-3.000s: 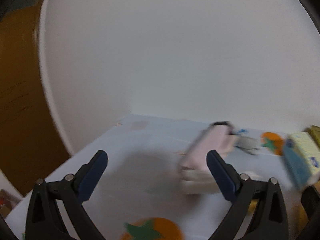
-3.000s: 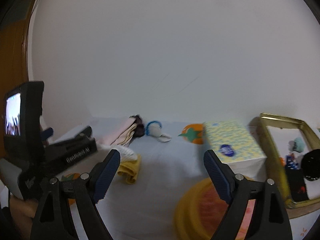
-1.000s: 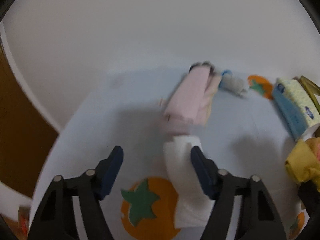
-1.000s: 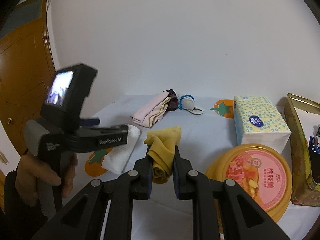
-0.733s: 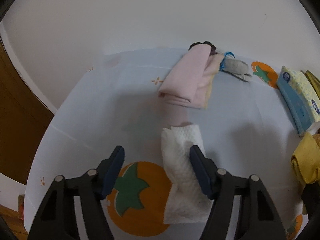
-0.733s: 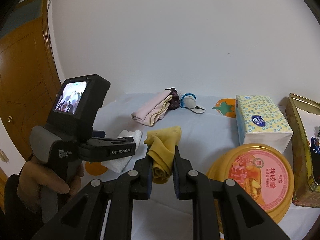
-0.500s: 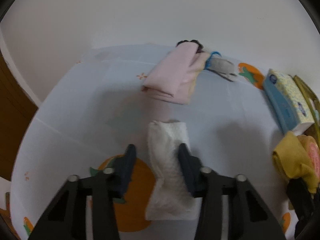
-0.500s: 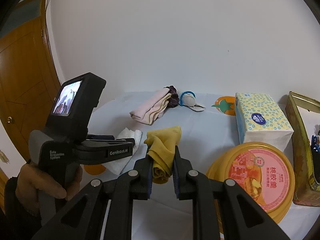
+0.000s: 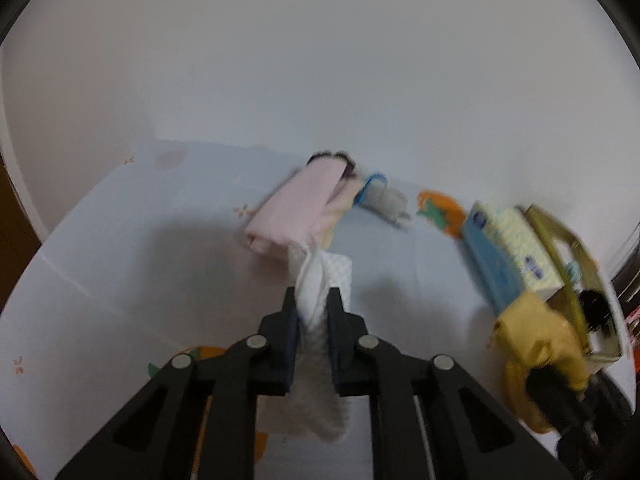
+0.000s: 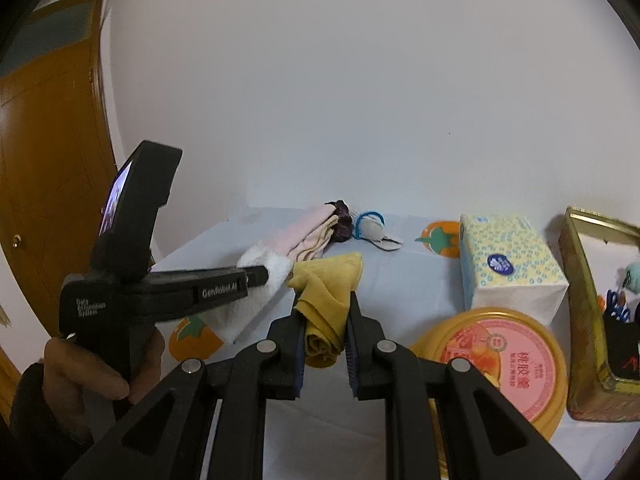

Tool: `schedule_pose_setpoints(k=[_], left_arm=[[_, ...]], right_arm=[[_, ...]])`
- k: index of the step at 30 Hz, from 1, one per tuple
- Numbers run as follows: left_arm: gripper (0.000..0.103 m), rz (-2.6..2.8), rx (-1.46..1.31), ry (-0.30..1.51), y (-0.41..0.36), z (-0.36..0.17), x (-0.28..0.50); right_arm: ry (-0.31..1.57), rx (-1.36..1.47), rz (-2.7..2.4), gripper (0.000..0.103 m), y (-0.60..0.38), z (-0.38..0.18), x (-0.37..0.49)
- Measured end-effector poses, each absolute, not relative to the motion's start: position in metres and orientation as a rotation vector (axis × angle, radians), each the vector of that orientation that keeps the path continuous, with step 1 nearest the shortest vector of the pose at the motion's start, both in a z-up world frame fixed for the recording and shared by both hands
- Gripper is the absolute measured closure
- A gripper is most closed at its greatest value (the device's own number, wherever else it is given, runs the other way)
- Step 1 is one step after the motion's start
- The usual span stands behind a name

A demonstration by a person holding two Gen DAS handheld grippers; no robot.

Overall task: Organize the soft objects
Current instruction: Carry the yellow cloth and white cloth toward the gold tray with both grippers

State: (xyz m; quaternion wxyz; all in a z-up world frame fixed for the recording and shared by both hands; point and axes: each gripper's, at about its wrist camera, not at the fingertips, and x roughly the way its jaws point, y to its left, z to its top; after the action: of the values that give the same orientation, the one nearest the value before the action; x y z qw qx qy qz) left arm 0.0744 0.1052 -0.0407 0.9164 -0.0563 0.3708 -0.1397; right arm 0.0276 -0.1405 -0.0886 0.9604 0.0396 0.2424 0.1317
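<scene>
My left gripper is shut on a white fluffy cloth, which bunches up between the pads and hangs below them, lifted off the table. From the right wrist view the same white cloth droops from the left gripper. My right gripper is shut on a yellow cloth, held above the table; that yellow cloth shows at the right of the left wrist view. A folded pink cloth lies at the back of the table, with a dark scrunchie behind it.
A tissue box stands at the right. In front of it sits a yellow tub with a pink lid. A gold tin with small items is at far right. A blue-rimmed grey item lies near the wall. A hand holds the left gripper.
The left gripper's jaws closed on the white cloth and raised it off the table, tilting upward. The right gripper kept still with the yellow cloth.
</scene>
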Motion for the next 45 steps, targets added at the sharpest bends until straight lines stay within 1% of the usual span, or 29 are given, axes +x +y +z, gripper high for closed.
schedule_pose_setpoints(k=[6,8,14,22,31,45], left_arm=[[0.092,-0.325,-0.144,0.646,0.104,-0.031,0.06],[0.092,-0.344,-0.15,0.638,0.101,-0.026,0.061],[0.092,-0.344,-0.158,0.645,0.083,-0.035,0.061],[0.092,-0.355,-0.161,0.584,0.06,-0.032,0.033],[0.092,-0.419,-0.122,0.541,0.015,-0.022,0.009],[0.092,-0.548,-0.079,0.472,-0.068,0.003,-0.013]], right_arm=[[0.466,0.061,0.253,0.085,-0.149,-0.084,0.016],[0.463,0.061,0.244,0.085,-0.157,-0.083,0.012],[0.461,0.07,0.196,0.085,-0.185,-0.082,0.002],[0.436,0.057,0.139,0.085,-0.216,-0.077,-0.009],[0.42,0.051,0.075,0.085,-0.255,-0.074,-0.018],[0.374,0.125,-0.012,0.085,-0.328,-0.058,-0.023]])
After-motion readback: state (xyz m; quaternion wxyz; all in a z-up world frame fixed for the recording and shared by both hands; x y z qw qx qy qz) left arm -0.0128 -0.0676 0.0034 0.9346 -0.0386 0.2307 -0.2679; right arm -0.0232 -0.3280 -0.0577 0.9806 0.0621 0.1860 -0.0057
